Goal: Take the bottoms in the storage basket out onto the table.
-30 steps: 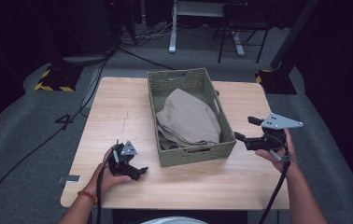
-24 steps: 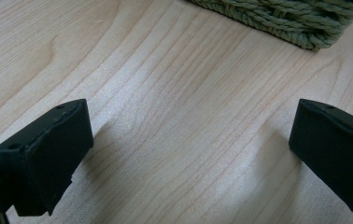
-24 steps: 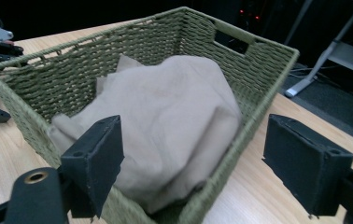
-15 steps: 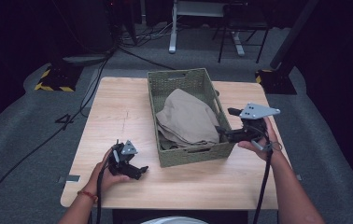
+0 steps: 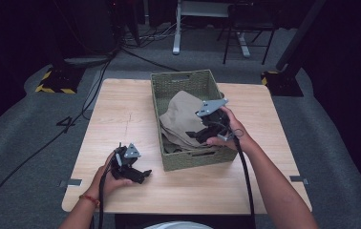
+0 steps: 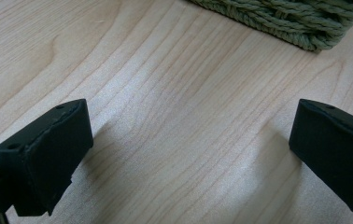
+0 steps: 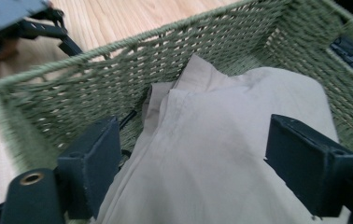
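The right gripper (image 7: 191,172) hangs inside the woven basket (image 5: 165,90), fingers spread just above the beige cloth (image 7: 230,140) lying in it. The left gripper (image 5: 130,164) rests on the table (image 5: 116,114) beside the basket, fingers spread, holding nothing.

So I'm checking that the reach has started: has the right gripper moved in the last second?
Yes. The right gripper moved leftward from off the table's right edge to over the basket and cloth.

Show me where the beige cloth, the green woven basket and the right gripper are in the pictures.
beige cloth (image 7: 230,140), right gripper view, on its flat middle.
green woven basket (image 5: 188,162), high view, on its near outer wall.
right gripper (image 7: 202,161), right gripper view, midway between its open jaws, over the cloth.
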{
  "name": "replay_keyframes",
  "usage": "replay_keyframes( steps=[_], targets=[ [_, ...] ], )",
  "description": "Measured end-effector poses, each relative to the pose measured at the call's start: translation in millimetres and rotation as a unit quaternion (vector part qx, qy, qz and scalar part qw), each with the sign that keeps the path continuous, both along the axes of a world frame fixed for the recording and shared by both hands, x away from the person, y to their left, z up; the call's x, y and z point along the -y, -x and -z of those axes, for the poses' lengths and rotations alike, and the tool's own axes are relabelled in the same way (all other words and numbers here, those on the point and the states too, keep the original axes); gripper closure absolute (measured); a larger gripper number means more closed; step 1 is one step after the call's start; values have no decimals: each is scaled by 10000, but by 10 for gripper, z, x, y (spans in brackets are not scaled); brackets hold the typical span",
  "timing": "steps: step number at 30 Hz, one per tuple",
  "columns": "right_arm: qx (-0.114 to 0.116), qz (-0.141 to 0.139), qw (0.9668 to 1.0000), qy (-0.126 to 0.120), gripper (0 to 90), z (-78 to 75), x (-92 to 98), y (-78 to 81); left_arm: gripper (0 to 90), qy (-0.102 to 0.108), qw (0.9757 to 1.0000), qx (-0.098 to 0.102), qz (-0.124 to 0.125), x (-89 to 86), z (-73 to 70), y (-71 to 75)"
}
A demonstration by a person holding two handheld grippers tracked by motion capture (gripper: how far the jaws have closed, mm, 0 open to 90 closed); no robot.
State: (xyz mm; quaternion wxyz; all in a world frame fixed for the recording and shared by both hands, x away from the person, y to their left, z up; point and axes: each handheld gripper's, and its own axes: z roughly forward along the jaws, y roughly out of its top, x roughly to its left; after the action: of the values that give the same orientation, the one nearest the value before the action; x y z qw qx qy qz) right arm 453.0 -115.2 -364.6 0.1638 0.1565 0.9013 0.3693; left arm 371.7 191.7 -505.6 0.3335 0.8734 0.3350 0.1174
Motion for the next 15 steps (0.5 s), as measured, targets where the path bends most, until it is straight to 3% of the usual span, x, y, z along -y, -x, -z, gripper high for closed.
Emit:
replay_keyframes(
  steps=[10, 12, 15],
  targets=[
    [-419, 145, 9982, 398, 174, 338, -230, -316, 1, 0, 10000, 0, 0, 0, 0, 0],
    [-366, 294, 9974, 555, 178, 416, -276, -363, 1, -15, 10000, 2, 0, 2, -2, -3],
    [-449, 292, 9959, 722, 160, 520, -315, -400, 1, -19, 10000, 7, 1, 3, -2, -5]
  ],
)
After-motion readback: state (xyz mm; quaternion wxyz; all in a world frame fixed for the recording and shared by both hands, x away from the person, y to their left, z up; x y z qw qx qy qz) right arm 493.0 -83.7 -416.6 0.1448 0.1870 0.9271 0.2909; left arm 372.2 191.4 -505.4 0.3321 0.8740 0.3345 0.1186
